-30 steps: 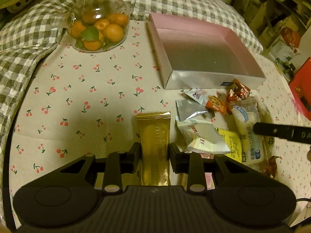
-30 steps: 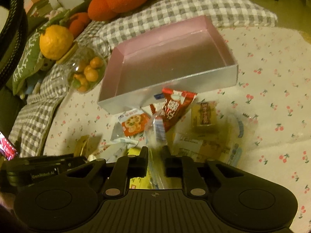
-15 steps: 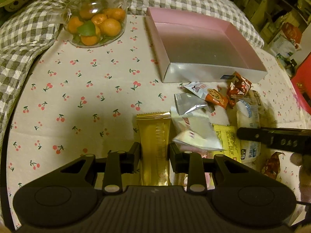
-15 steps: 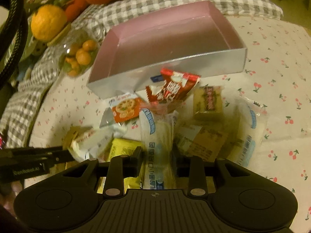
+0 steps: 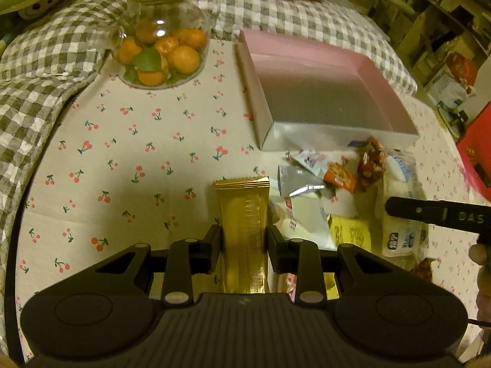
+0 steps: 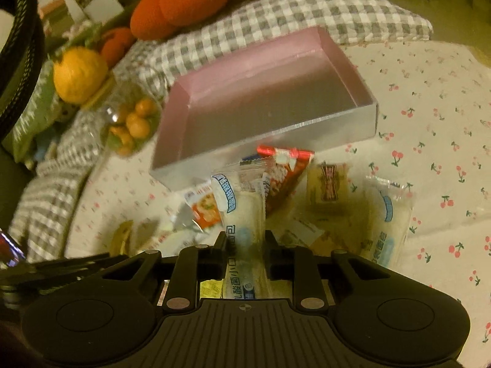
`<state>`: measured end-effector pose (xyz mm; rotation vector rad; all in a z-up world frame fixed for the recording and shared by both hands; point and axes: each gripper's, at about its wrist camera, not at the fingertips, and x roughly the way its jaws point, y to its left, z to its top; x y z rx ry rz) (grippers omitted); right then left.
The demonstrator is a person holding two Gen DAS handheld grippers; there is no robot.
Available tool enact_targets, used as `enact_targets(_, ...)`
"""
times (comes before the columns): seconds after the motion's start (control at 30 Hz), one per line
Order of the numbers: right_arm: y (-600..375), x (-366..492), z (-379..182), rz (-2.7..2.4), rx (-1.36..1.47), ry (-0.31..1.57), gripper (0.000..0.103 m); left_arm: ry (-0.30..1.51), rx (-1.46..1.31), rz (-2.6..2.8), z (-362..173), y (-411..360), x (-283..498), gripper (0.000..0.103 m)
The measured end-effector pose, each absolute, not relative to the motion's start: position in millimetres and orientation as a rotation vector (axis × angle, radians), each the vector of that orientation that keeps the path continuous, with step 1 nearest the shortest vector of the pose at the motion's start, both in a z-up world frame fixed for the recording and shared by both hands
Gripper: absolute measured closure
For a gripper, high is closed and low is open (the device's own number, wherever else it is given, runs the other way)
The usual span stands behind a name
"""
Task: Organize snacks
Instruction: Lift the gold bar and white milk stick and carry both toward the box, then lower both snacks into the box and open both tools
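My left gripper (image 5: 244, 236) is shut on a long gold-wrapped snack bar (image 5: 242, 211) that points away over the cherry-print cloth. In the right wrist view my right gripper (image 6: 244, 242) has its jaws closing on a clear-wrapped white bread packet (image 6: 242, 211), with the pads pressing its sides and the packet raised above the pile. The empty pink box (image 5: 322, 136) with silver walls stands behind the snack pile (image 5: 310, 211). It shows again as the pink box (image 6: 307, 135) in the right wrist view. A red packet (image 6: 285, 168) and a second white packet (image 6: 386, 224) lie below it.
A glass jar of small oranges (image 5: 159, 52) stands at the back left, with a checked cloth (image 5: 36, 70) around the table edge. An orange plush cushion (image 6: 196, 0) lies behind. A red box (image 5: 478, 153) sits at the far right. One black finger of the right gripper (image 5: 429, 214) reaches over the pile.
The white bread packet has come between my right fingers and now stands lifted off the pile. My left gripper has kept its hold on the gold bar, hardly moving.
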<state>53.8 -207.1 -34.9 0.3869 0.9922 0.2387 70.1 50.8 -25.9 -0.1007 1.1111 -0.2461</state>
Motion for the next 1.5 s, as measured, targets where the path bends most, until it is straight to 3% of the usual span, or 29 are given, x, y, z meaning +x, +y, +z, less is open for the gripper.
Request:
enact_targets(0.63, -252, 97, 4, 0.178, 0.656, 0.828, 0.081, 0.987, -0.289, -0.207, -4, 35, 112, 0.074)
enact_targets(1.1, -272, 171, -11, 0.154, 0.517, 0.762, 0.081, 0.868, -0.24, -0.264, -19, -18, 173, 0.074)
enact_targets(1.5, -263, 194, -41, 0.149, 0.434, 0.82, 0.08, 0.889, -0.159, -0.234, -56, -37, 194, 0.074)
